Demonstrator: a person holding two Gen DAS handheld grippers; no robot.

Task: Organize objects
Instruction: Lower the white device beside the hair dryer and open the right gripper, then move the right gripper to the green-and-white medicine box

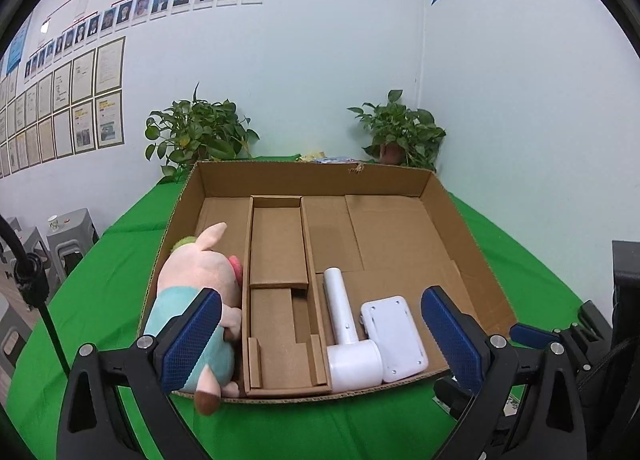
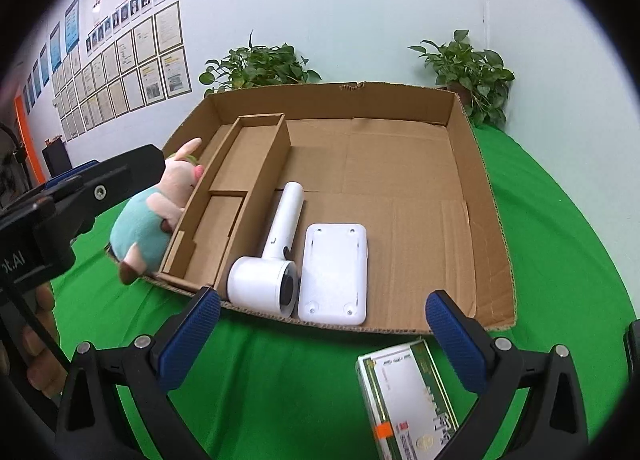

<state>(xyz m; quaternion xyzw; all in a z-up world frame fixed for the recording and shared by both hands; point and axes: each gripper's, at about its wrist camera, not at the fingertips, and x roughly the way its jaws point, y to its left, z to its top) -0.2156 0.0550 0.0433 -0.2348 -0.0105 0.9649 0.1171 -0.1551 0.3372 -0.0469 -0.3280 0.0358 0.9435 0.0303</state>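
Observation:
A shallow cardboard box (image 1: 472,244) (image 2: 486,188) lies on the green cloth. In its left compartment lies a pink plush pig (image 1: 200,276) (image 2: 150,212) in a teal shirt. A white hair dryer (image 1: 348,344) (image 2: 276,244) and a flat white device (image 1: 396,336) (image 2: 334,272) lie side by side at the box's near edge. My left gripper (image 1: 322,340) hangs open above the near edge with nothing between its fingers. My right gripper (image 2: 322,342) is open too, in front of the box. A white and green carton (image 2: 408,392) lies on the cloth by its right finger.
A narrow cardboard divider tray (image 1: 280,288) (image 2: 236,188) splits the box. Two potted plants (image 1: 196,132) (image 1: 400,132) stand behind it against the wall. Grey stools (image 1: 68,236) stand off the table's left side. A person's hand (image 2: 36,348) holds the left gripper.

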